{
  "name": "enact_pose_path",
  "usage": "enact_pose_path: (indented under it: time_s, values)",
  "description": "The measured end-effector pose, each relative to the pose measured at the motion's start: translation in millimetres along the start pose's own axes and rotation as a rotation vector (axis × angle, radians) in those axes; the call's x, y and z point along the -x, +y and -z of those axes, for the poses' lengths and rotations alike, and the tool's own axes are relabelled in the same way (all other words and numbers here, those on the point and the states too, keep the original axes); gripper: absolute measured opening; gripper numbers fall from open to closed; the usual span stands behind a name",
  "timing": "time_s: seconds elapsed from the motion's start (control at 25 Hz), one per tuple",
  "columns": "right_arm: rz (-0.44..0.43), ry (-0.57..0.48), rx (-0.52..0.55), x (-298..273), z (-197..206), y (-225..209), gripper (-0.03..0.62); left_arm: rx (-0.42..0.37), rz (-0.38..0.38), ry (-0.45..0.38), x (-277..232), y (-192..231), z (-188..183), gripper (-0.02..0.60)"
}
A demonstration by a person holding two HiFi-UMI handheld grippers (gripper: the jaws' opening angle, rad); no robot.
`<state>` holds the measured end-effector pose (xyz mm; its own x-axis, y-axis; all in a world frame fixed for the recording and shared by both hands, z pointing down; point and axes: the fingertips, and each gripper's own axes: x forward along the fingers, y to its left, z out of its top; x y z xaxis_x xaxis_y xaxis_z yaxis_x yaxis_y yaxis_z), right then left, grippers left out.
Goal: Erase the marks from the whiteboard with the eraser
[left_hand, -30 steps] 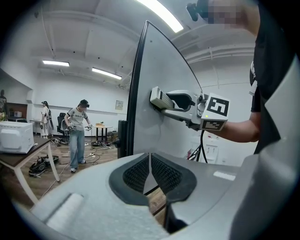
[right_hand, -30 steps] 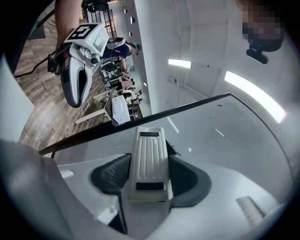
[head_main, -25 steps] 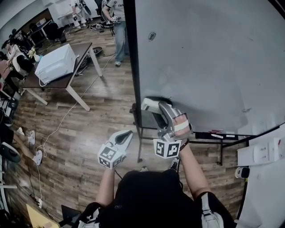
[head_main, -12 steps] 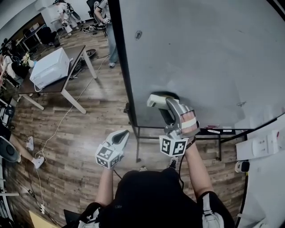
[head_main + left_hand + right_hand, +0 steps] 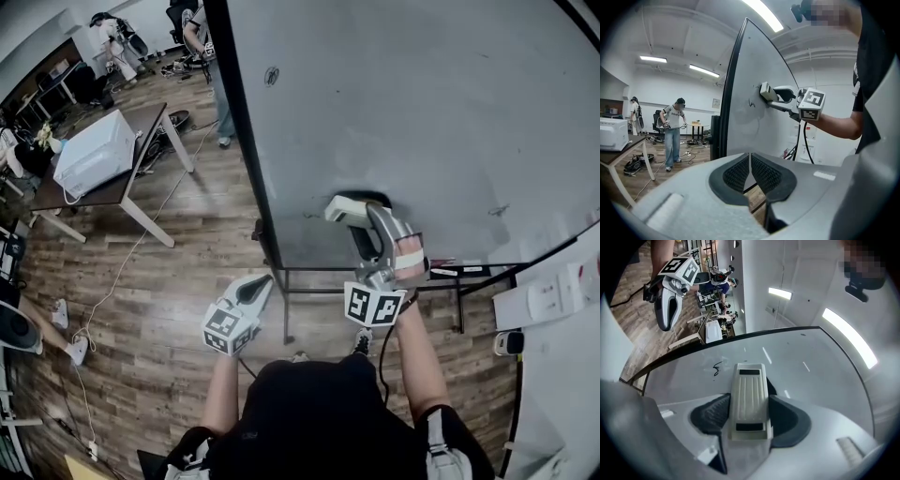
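With our right gripper [image 5: 367, 223] clamped on the eraser [image 5: 349, 208], low against the whiteboard [image 5: 422, 112], we should press flat and sweep toward the nearby black squiggle [image 5: 716, 367], while our left gripper [image 5: 251, 295] hangs closed and empty.

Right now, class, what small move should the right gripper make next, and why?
Probably slide the eraser leftward across the whiteboard onto the small black squiggle. The right gripper is shut on the eraser at the board, and that mark sits just beside it, not yet erased.
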<state>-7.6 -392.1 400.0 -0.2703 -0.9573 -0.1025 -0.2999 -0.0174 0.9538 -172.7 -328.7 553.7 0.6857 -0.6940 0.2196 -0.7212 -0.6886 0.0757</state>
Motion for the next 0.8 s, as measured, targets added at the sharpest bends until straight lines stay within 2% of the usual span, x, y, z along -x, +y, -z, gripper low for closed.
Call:
enact_pose_path:
  time_s: [0.2, 0.44, 0.6, 0.8]
  values:
    - [0.007, -0.095, 0.022, -13.6, -45.2, 1.0, 0.256, 0.017, -0.053, 0.002, 17.9, 13.8, 8.6, 0.025]
    - [-0.028, -0.216, 0.063, -33.4, -106.2, 20.5, 0.255, 0.045, -0.121, -0.002, 45.3, 30.6, 14.8, 0.025]
    - [-0.036, -0.237, 0.072, -36.1, -114.6, 28.3, 0.255, 0.058, -0.146, 0.0, 54.2, 36.3, 20.3, 0.025]
    - [-0.05, -0.219, 0.039, -32.7, -106.0, 25.6, 0.255, 0.055, -0.123, 0.007, 48.4, 34.4, 22.1, 0.025]
